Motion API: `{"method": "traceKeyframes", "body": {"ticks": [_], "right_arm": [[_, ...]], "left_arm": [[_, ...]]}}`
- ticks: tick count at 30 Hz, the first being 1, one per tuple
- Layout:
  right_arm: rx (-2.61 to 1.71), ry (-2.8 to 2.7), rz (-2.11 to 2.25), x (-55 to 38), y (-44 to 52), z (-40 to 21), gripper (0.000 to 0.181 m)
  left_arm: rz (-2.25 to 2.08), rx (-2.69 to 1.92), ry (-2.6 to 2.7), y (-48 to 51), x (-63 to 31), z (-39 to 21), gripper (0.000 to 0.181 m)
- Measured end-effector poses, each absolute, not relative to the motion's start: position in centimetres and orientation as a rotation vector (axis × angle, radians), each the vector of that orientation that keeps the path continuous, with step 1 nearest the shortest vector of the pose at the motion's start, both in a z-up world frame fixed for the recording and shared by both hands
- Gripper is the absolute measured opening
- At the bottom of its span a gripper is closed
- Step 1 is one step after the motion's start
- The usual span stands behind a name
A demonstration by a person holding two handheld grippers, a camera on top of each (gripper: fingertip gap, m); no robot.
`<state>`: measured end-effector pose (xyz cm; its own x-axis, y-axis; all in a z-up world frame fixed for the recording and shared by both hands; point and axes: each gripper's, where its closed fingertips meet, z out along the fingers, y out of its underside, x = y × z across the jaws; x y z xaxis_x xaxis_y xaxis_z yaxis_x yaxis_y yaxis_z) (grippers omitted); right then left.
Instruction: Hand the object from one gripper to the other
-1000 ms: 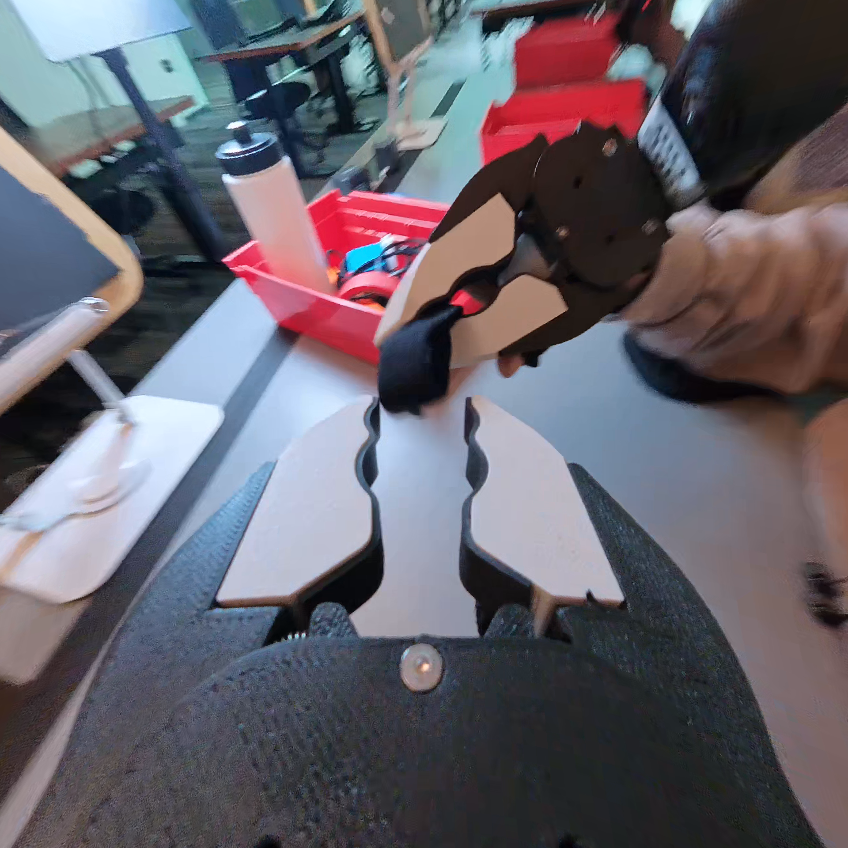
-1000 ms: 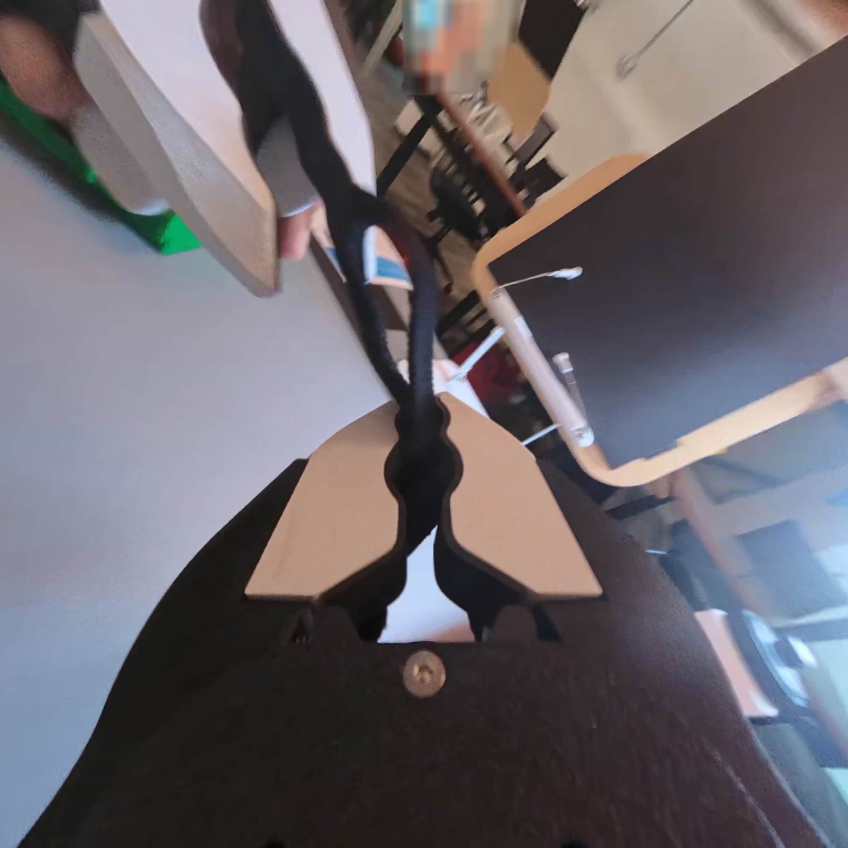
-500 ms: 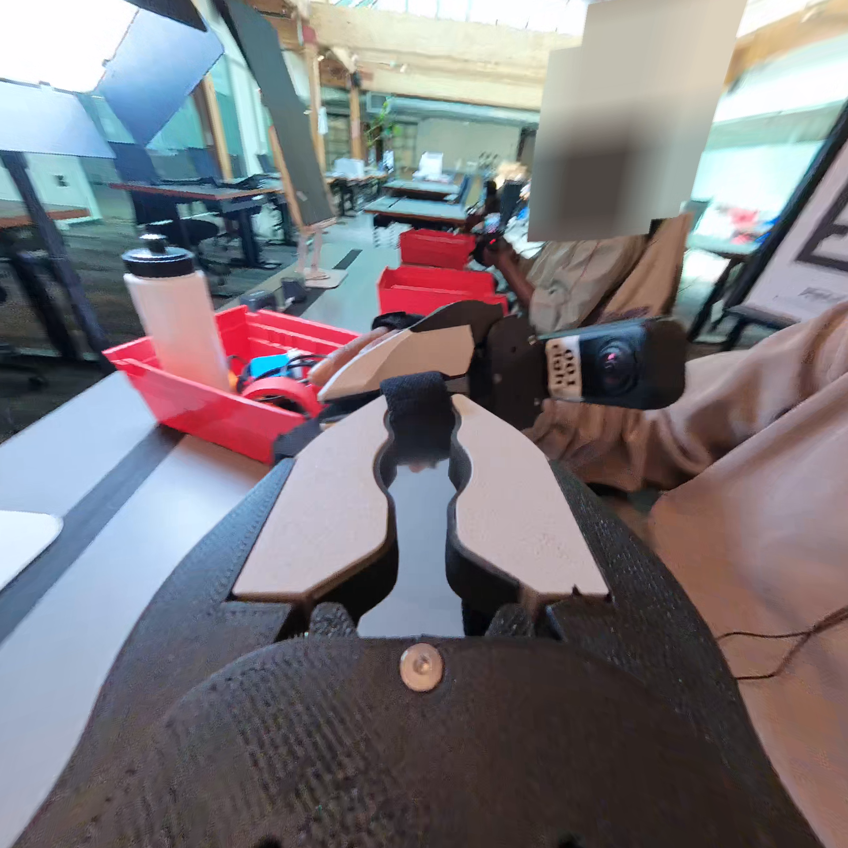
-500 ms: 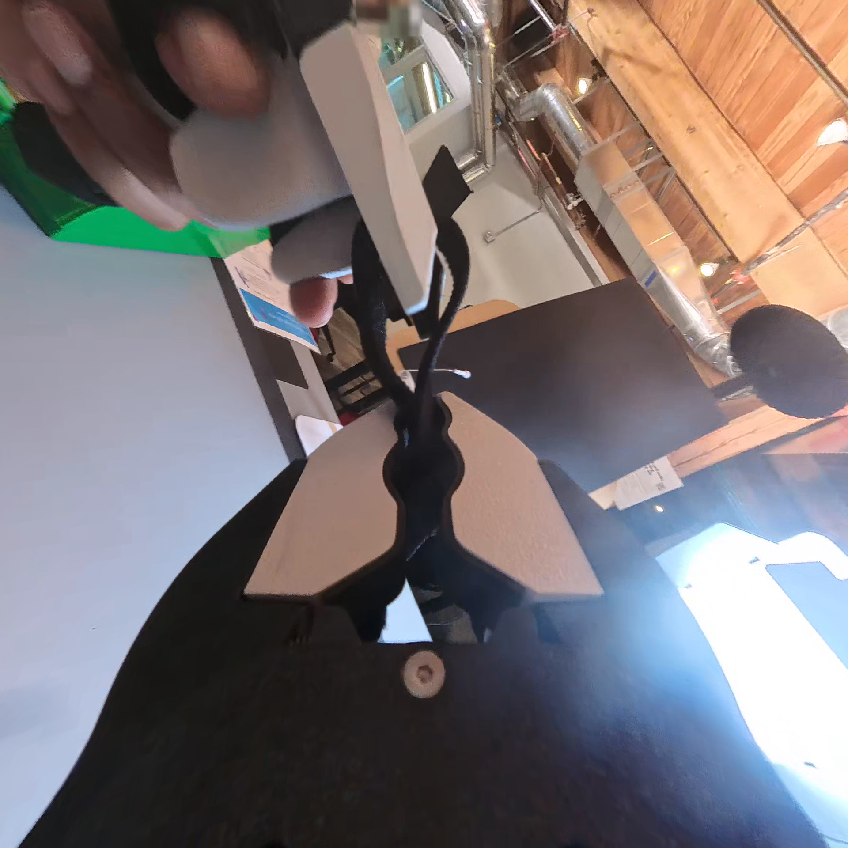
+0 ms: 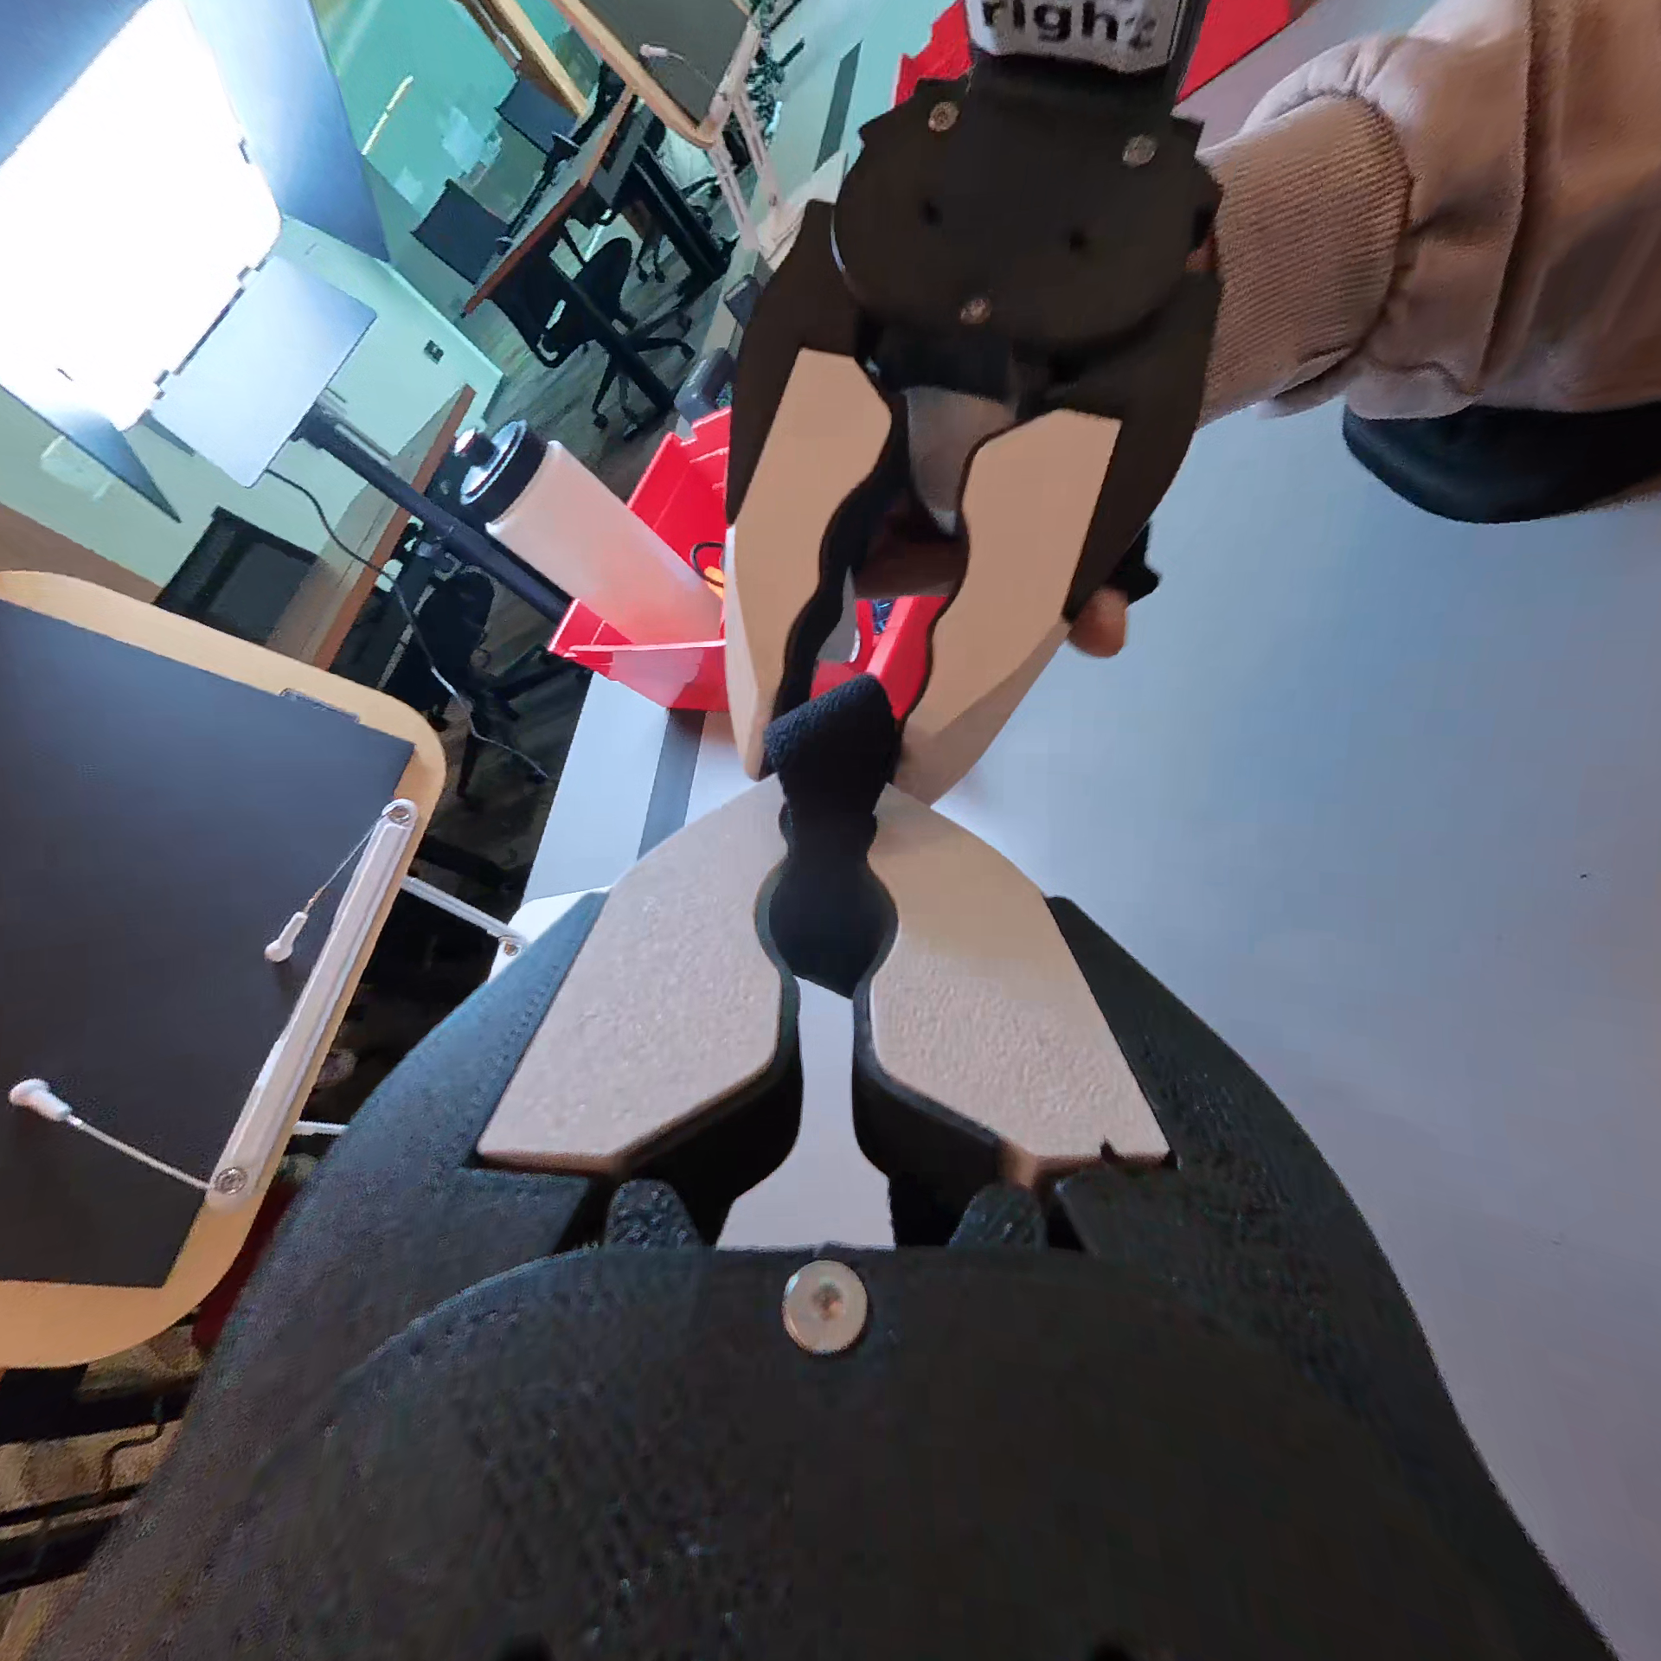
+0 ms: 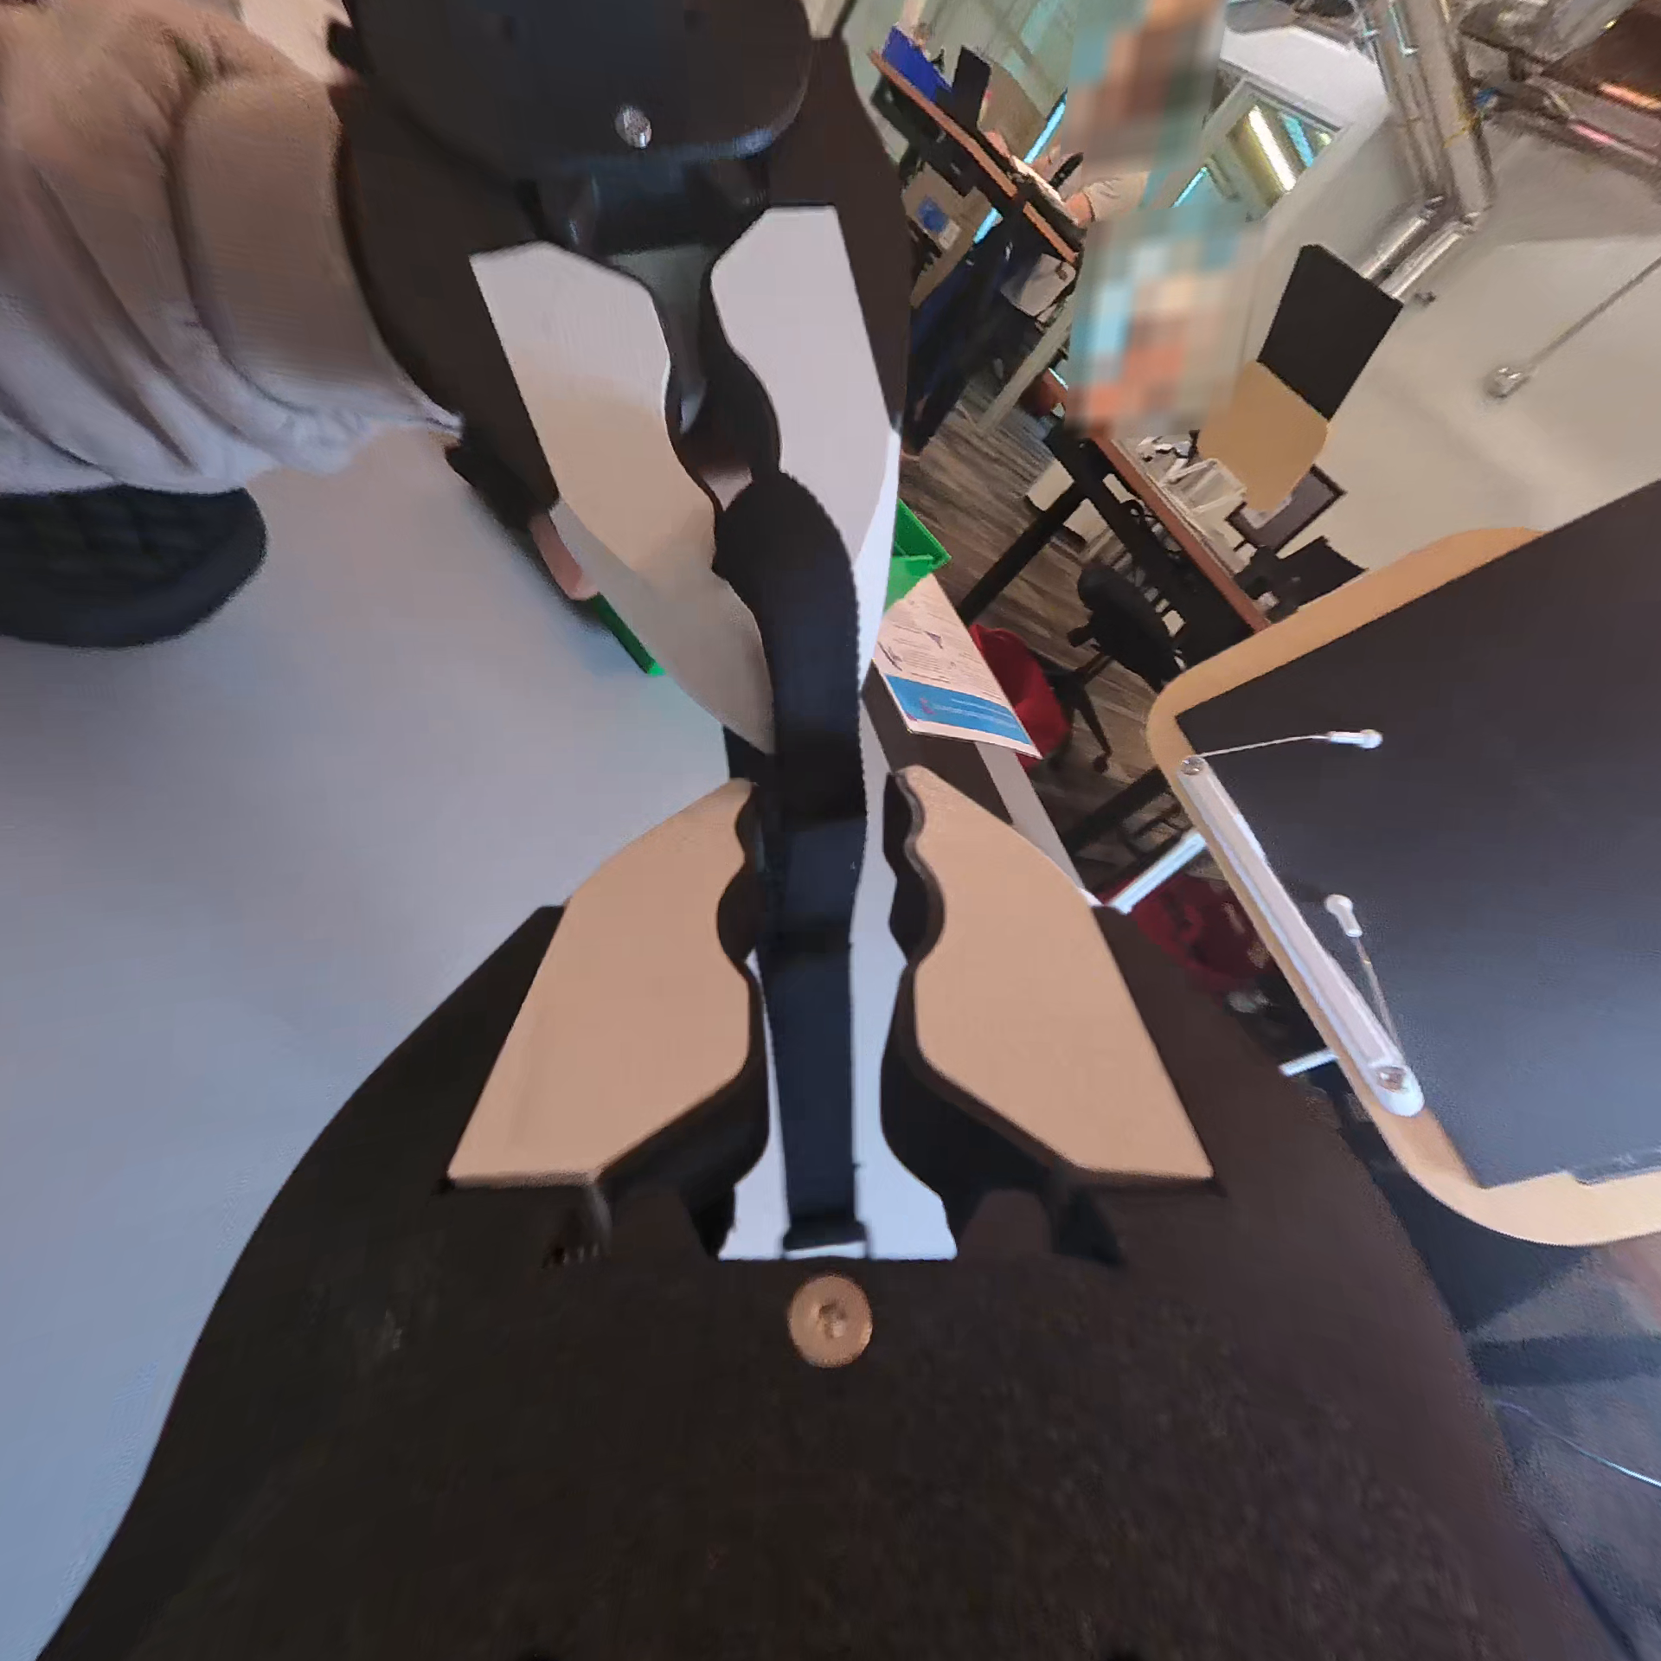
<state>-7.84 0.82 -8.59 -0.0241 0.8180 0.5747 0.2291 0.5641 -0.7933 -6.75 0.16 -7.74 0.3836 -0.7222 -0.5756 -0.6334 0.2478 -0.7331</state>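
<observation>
The strap [image 5: 831, 863] is a narrow band of black woven fabric. It is judged light, soft and limp, with a grippy weave that is unlikely to slip and nothing about it that could break. Because it folds and sags where it is unsupported, it is best taken across its flat width, near an end, with the free length left to hang.

In the left wrist view, the left hand-held gripper [image 5: 831, 885] is seen clenched on the strap, the fabric bunched in the wavy gap between its pale fingers [image 5: 665, 998]. Just beyond, the right hand-held gripper [image 5: 840, 746] is pointed back toward the camera, tip to tip with the left one, the strap's end lying between its tips. It is held in a beige sleeve [image 5: 1438, 225] above the grey desk [image 5: 1348, 809]. Farther off, a white bottle [image 5: 584, 539] is seen standing in a red bin [image 5: 665, 647].

In the right wrist view, the right hand-held gripper [image 6: 822, 809] is seen released: its fingers [image 6: 620, 1016] stand apart from the strap [image 6: 813, 899], which runs straight down the gap without being pinched. Beyond, the strap is carried up into the left hand-held gripper [image 6: 782, 710], facing the camera. The strap is thus held off the desk, in the air between the two tools, carried by the left one alone. A green bin [image 6: 912, 548] lies behind.
</observation>
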Motion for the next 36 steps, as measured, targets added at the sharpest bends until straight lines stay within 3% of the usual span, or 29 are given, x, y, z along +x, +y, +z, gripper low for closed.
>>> {"method": "traceKeyframes", "body": {"ticks": [8, 12, 19, 25, 33, 36], "right_arm": [[-0.928, -1.403, 0.393, -6.5, 3.9, -5.8, 0.003], [-0.886, -1.400, 0.272, -6.9, 4.3, -6.4, 0.003], [-0.780, -1.210, 0.432, -4.2, 4.4, -1.7, 0.002], [-0.655, -1.148, 0.811, -2.7, 1.1, 1.3, 0.002], [-0.721, -1.059, 1.369, -3.4, -1.2, 2.0, 0.002], [-0.733, -1.062, 1.436, -3.8, -1.7, 1.8, 0.002]], "left_arm": [[-0.037, -1.628, 1.267, 2.0, -8.6, -10.0, 0.009], [-0.148, -1.770, 1.246, 2.4, -8.8, -12.1, 0.010], [-0.872, -1.763, 1.187, -0.9, -7.9, -11.1, 0.037], [-1.454, -1.678, 0.883, 0.4, -7.9, -10.5, 0.036], [-1.052, -1.493, 1.028, -0.1, -3.2, -9.9, 0.053], [-0.967, -1.371, 1.052, -1.2, -2.6, -7.8, 0.049]]}}
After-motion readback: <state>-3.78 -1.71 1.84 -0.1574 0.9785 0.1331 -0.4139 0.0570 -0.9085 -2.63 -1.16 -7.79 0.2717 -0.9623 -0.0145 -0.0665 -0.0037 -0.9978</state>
